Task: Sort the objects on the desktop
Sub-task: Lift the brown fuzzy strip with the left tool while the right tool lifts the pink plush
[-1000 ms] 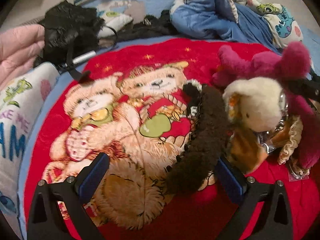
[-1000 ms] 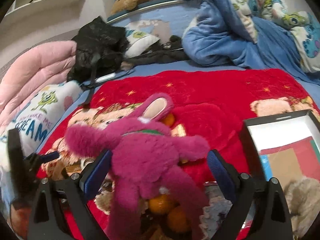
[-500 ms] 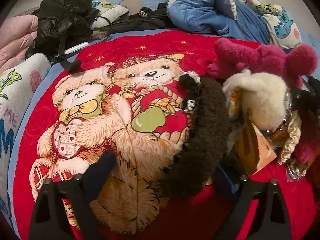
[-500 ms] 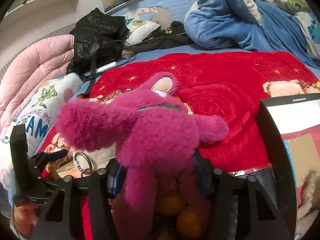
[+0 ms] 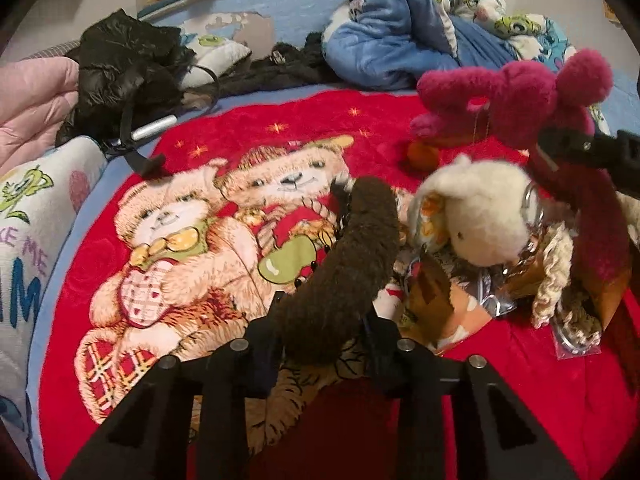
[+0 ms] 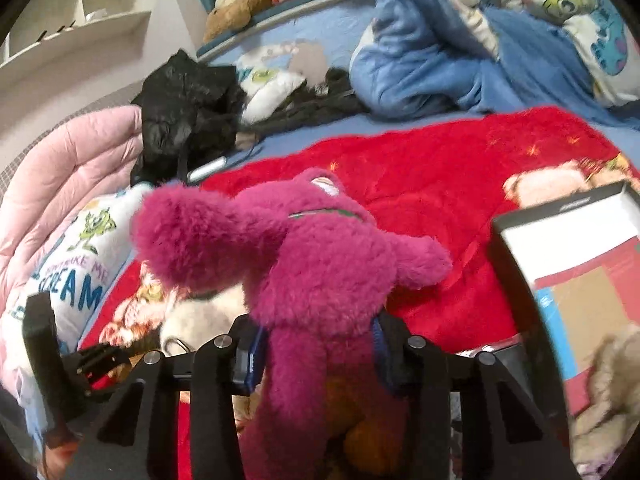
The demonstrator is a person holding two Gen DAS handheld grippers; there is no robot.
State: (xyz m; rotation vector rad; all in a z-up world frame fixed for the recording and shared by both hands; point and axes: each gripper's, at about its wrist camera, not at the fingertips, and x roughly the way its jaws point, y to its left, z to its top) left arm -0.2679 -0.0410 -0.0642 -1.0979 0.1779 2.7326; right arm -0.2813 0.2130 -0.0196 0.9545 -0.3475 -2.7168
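Note:
My left gripper is closing its jaws on a dark brown fuzzy hair clip, with the pads pressed against its lower end. The clip lies on the red bear-print blanket. Right of it sits a white plush toy on a pile of small items. My right gripper is closing on a magenta plush toy, squeezing its body and holding it upright above the pile. The same magenta plush shows at the upper right of the left wrist view. An orange lies beneath it.
A black-rimmed open box stands at the right on the blanket. Snack packets and a cream frilly item lie in the pile. A black jacket, a blue blanket and a pink quilt ring the far side.
Both grippers went from wide open to closed: the left on the brown fuzzy clip, the right on the magenta plush, which now stands higher off the pile.

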